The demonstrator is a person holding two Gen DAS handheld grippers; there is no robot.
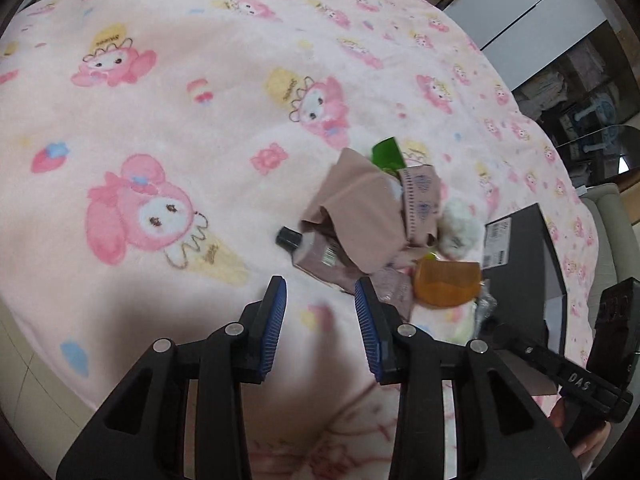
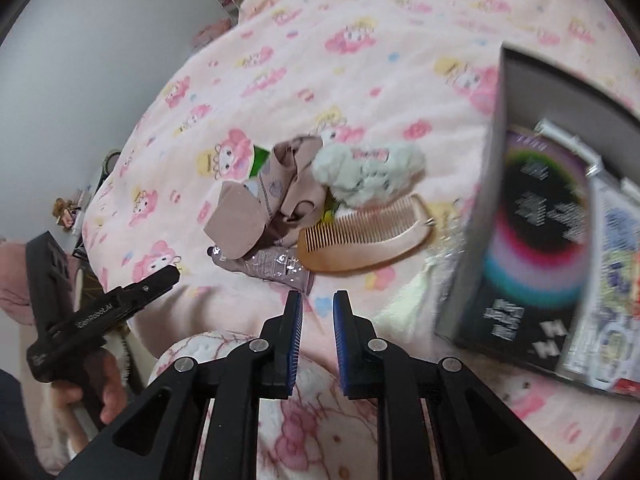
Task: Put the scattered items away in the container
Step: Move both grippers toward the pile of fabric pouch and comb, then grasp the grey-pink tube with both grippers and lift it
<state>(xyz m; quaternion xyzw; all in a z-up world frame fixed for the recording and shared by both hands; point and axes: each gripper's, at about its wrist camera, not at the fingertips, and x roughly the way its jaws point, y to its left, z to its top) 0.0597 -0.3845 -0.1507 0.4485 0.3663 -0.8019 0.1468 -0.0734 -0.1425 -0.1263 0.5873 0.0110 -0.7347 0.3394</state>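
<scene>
Comb point(image 2: 362, 236) at frame centre tops the pile beside the box point(image 2: 520, 216), so pinch its spine first; right gripper point(image 2: 317, 304) narrow and empty, left gripper point(image 1: 320, 292) part open, empty.

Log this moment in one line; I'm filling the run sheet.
left tongs: open, empty | right tongs: open, empty | comb: on blanket | box: beside pile

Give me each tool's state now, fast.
Left tool: open, nothing between its blue pads.
Right tool: open with a narrow gap, holding nothing.
</scene>
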